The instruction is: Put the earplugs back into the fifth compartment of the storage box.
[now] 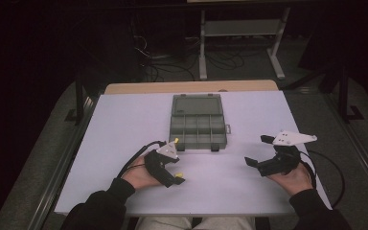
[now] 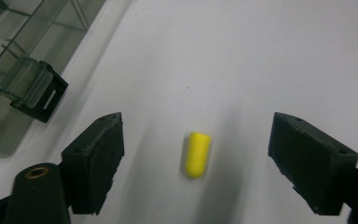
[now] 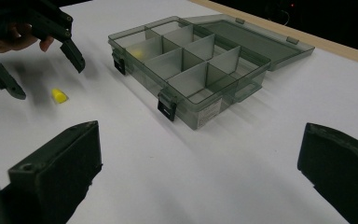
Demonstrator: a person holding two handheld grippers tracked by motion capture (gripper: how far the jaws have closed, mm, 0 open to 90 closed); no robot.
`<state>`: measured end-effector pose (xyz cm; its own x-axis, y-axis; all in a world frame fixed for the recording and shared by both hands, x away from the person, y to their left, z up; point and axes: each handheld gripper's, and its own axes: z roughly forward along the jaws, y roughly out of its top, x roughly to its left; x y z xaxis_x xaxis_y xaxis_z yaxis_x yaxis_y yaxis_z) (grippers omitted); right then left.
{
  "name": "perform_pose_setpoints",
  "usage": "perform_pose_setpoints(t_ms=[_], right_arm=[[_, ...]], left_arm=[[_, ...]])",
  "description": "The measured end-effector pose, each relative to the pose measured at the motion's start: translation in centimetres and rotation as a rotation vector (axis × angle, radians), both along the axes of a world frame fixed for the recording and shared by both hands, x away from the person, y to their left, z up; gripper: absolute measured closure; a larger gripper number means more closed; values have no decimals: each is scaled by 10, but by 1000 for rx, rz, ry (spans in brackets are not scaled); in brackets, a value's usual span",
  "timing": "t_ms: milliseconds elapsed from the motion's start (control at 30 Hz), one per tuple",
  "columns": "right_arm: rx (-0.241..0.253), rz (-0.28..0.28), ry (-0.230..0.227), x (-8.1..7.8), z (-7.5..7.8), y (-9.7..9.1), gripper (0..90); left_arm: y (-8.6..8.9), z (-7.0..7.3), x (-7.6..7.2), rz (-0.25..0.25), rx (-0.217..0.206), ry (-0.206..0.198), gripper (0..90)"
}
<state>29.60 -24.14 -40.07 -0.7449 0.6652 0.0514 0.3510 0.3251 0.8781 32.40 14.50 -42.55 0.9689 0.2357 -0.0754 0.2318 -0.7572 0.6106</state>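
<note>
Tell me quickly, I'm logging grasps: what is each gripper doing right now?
Left gripper: open, jaws either side of the small yellow foam plug lying on the white table, not touching it.
Right gripper: open, holding nothing.

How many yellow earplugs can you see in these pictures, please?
2: one earplug lies on the table between the left gripper's open jaws; another sits in a corner compartment of the organizer box. Others may be hidden.

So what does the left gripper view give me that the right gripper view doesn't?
Left gripper view: its own left gripper open astride the yellow plug, pads clear of it, and one box latch close up. Right gripper view: the whole compartment box with its lid open flat, and its own right gripper open over bare table. Both show the plug on the table and a second yellow piece inside the box.
</note>
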Motion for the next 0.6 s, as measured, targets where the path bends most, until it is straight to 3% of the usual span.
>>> perform_pose_setpoints(t_ms=[267,500,600], right_arm=[[3,2,0,0,0,0,0],[5,7,2,0,0,0,0],[6,6,2,0,0,0,0]], left_arm=[[-2,-4,0,-24,31,11,374],[-2,-5,-1,-32,58,-14,608],[-3,-5,0,-46,62,-4,679]])
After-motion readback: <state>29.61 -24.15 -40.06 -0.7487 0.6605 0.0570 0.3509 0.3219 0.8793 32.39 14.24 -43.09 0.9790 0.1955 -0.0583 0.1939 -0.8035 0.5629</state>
